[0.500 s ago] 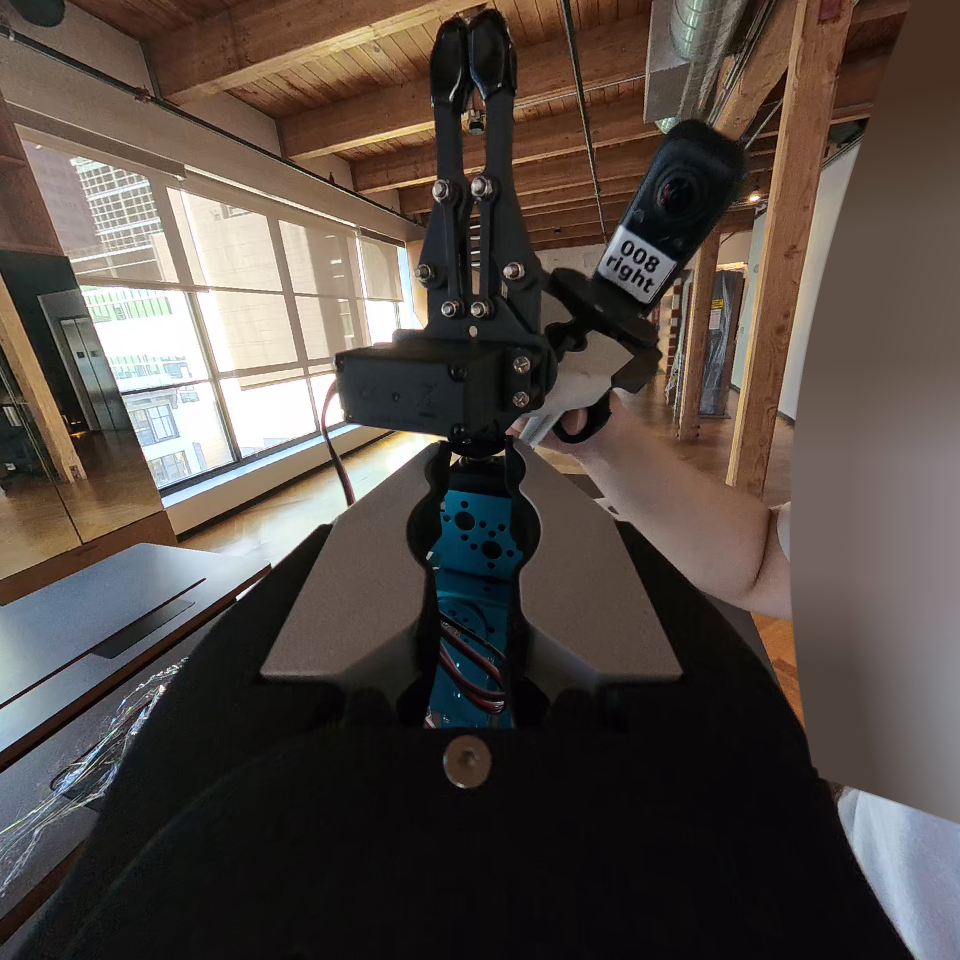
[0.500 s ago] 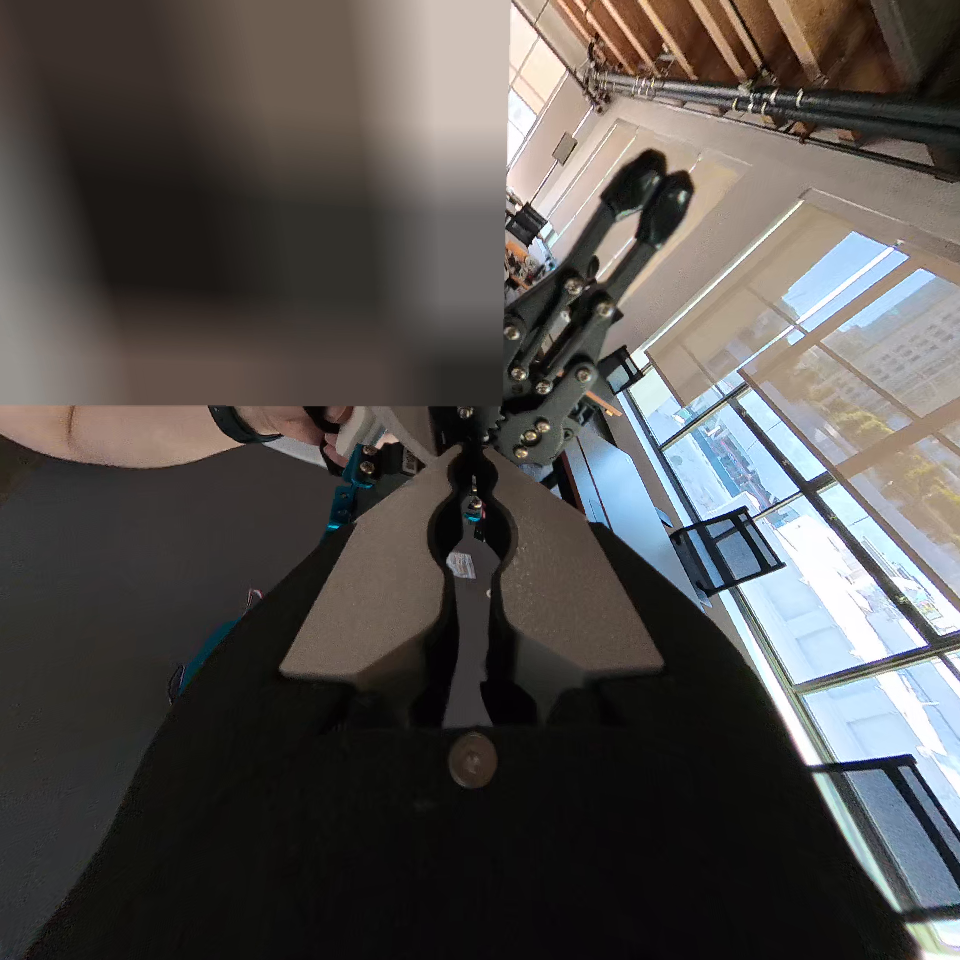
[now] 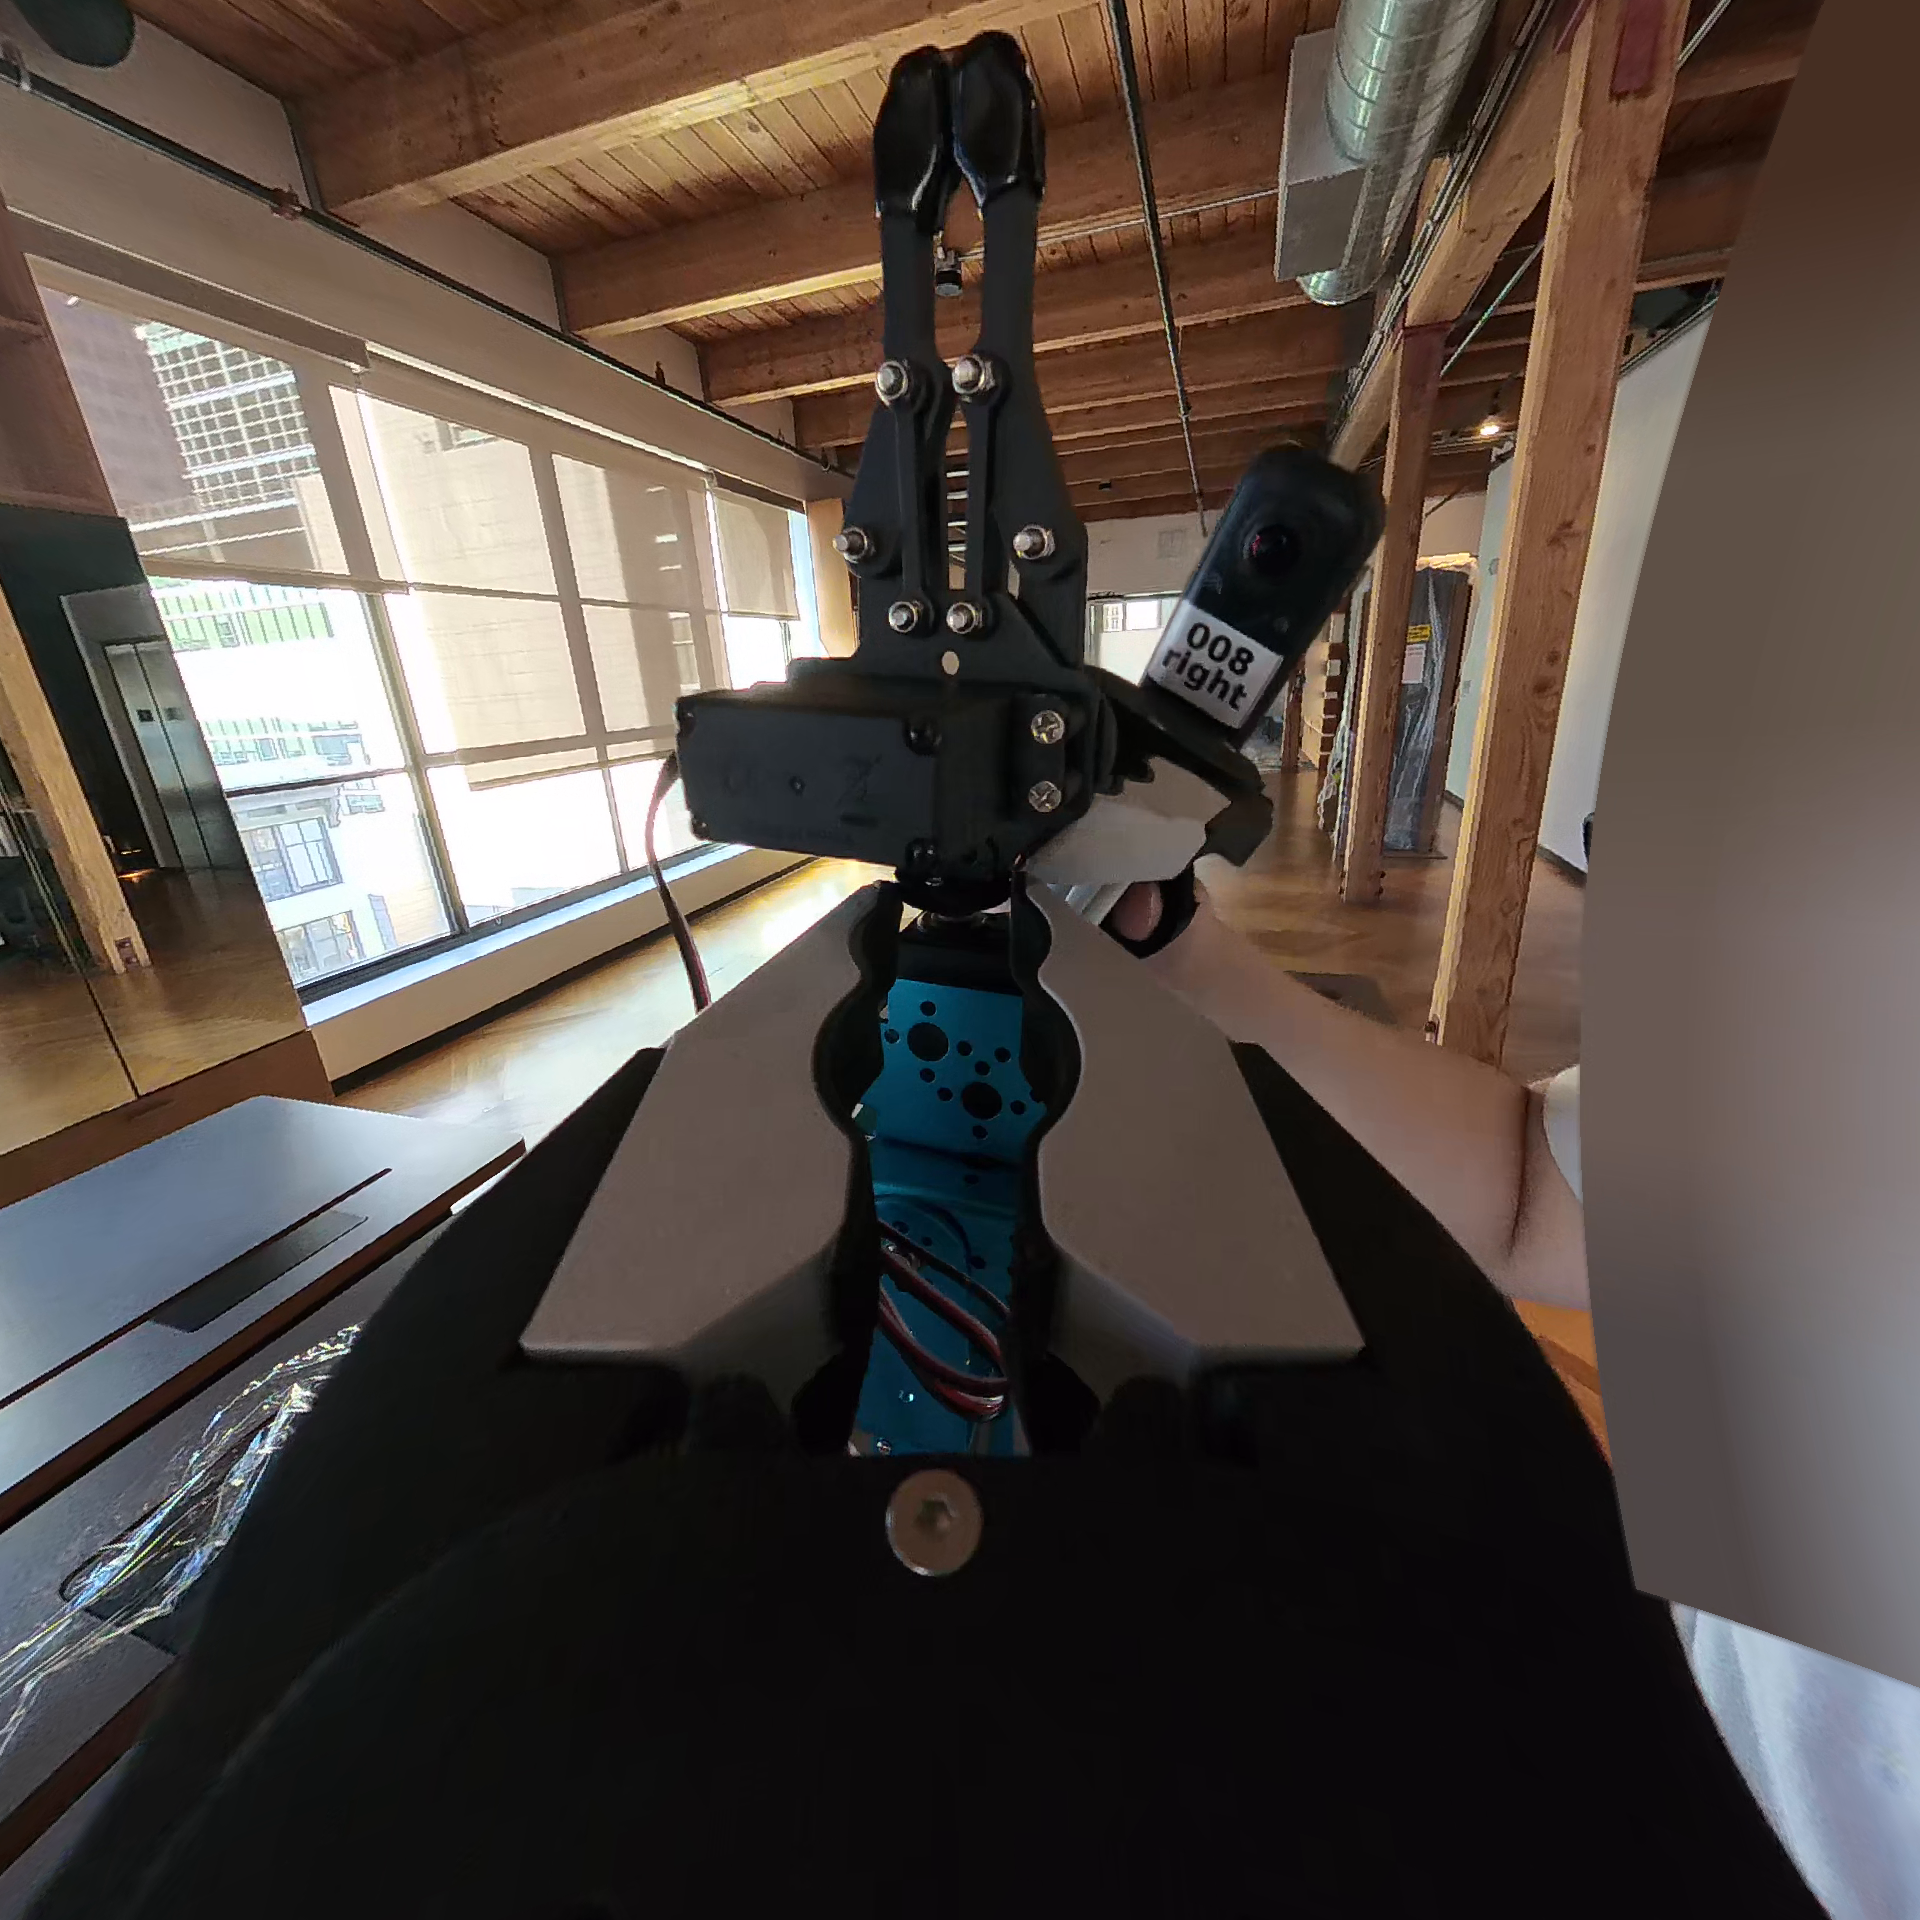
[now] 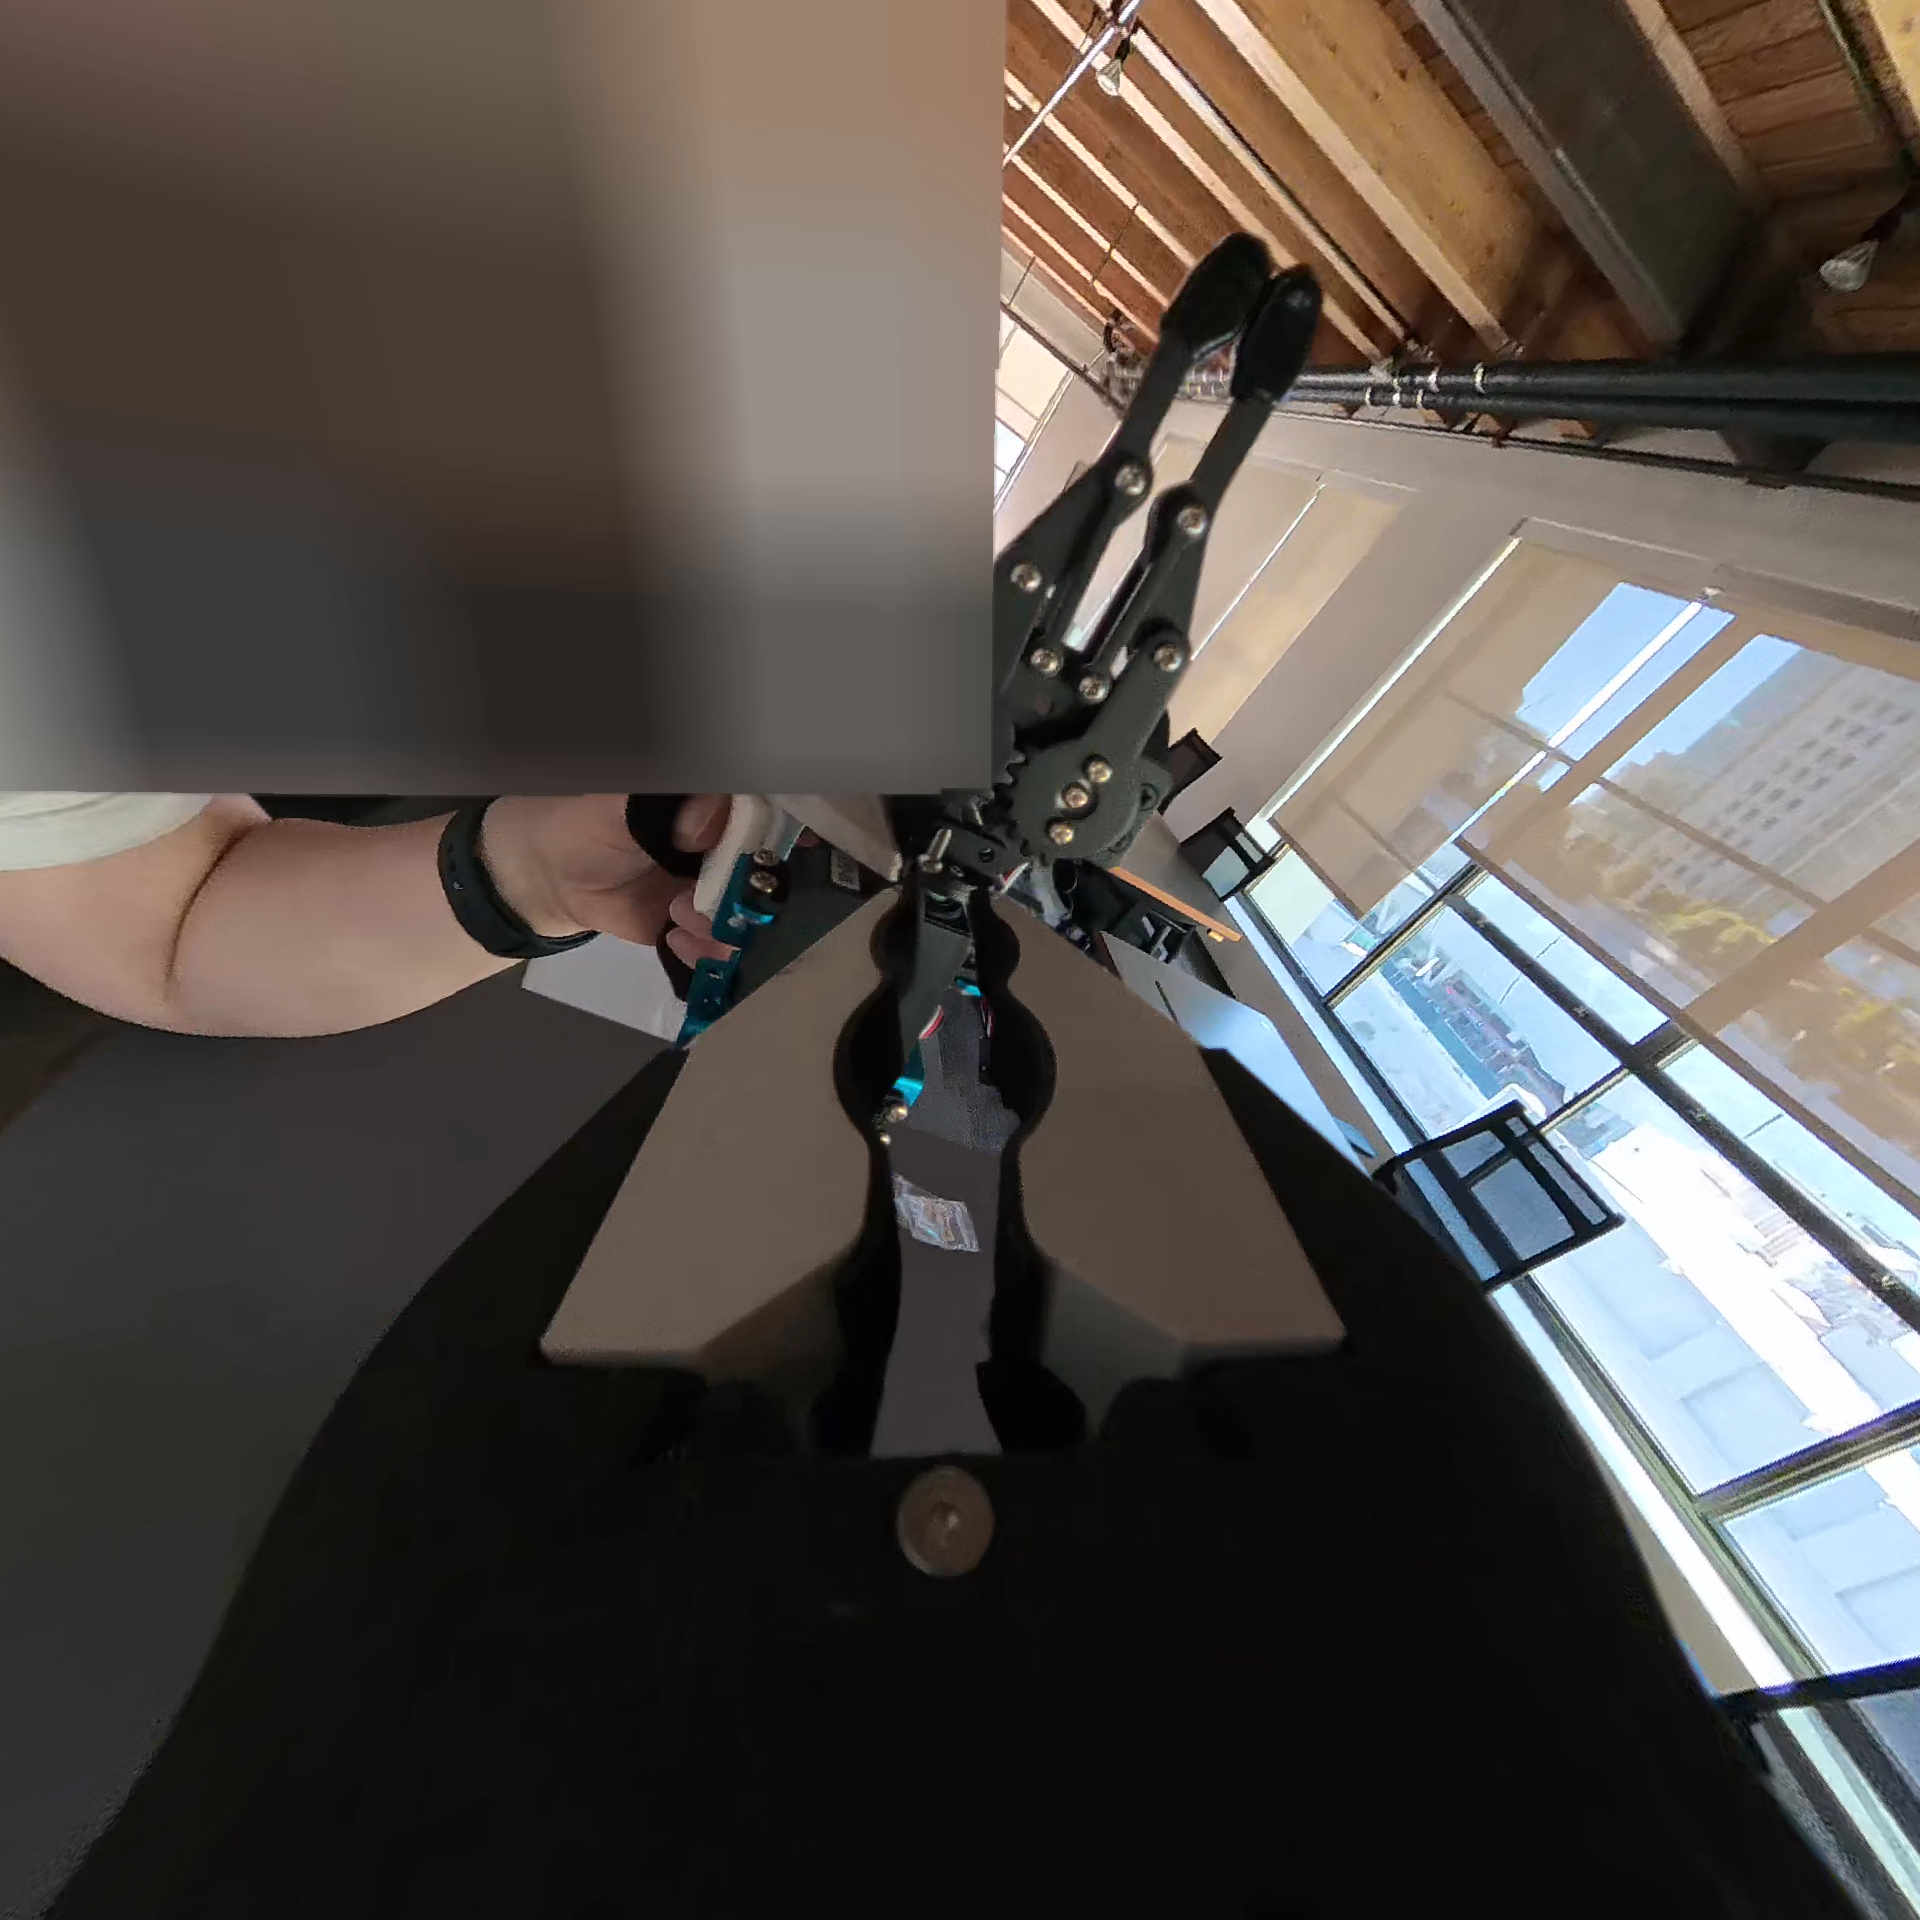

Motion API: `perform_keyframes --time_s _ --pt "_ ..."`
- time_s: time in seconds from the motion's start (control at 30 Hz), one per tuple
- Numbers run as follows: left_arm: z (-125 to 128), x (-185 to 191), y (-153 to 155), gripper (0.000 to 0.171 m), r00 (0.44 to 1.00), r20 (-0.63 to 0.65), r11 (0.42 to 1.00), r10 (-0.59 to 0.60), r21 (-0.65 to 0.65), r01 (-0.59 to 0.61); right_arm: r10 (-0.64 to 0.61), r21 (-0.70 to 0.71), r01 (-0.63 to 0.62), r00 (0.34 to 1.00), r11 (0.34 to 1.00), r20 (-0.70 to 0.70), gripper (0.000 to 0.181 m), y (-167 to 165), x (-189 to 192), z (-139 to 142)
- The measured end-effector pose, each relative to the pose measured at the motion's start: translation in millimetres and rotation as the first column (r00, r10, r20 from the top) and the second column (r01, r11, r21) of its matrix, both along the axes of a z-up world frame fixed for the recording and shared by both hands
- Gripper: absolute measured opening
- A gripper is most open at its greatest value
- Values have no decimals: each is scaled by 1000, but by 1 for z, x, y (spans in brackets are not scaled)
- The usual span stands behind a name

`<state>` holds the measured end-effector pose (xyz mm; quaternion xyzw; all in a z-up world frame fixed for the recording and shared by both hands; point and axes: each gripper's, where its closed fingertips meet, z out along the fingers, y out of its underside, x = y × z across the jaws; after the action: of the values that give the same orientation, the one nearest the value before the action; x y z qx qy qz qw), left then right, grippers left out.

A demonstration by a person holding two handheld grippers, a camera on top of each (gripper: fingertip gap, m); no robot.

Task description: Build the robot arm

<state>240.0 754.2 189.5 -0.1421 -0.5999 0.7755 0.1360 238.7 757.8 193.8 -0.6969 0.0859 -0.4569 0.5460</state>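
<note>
Grey fingers of left gripper (image 3: 956,914) nearest, clamped on blue bracket (image 3: 961,1091). Red and black wires (image 3: 935,1320) looped in the gap lower down. Mounted above bracket: black servo box (image 3: 810,779), then small black claw (image 3: 956,468) pointing up, tips pressed together.

Just right of servo box: right hand (image 3: 1153,920), plus tilted camera (image 3: 1283,551) with white label. Right gripper (image 4: 951,904) fingers nearly together at claw's geared base, black part and wires between the tips. Pinching or only touching: cannot tell. Left hand (image 4: 592,883) beside it, dark wristband (image 4: 478,883) on the wrist.

Lower down: dark surface (image 3: 208,1195) with recessed slot, crumpled clear film (image 3: 156,1538) at near-left edge. Small clear bag (image 4: 935,1216) on dark surface, seen through finger gap in right wrist view.

Farther: wood floor (image 3: 571,1018), tall windows (image 3: 468,675) with half-drawn shades, timber posts (image 3: 1538,623), beam-and-plank ceiling (image 3: 623,94), metal duct (image 3: 1382,135).

Hidden: bracket's lower end under gripper body; right gripper's fingers behind servo box in left wrist view. Bag contents too small to make out.
</note>
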Motion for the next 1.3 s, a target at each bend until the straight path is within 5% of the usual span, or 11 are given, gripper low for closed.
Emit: perform_keyframes --time_s 0.53,0.87,1.3 --pt "0 0 0 19 1000 2 1000 2 1 -2 -42 -28 44 997 999 60 2 8 4 2" --pt "0 0 0 19 1000 -1 1000 -7 -4 7 -39 -40 35 992 999 -117 2 7 5 2" --pt "3 11 21 26 996 -48 997 -76 -16 75 -105 29 110 985 994 -138 2 4 -13 -3"
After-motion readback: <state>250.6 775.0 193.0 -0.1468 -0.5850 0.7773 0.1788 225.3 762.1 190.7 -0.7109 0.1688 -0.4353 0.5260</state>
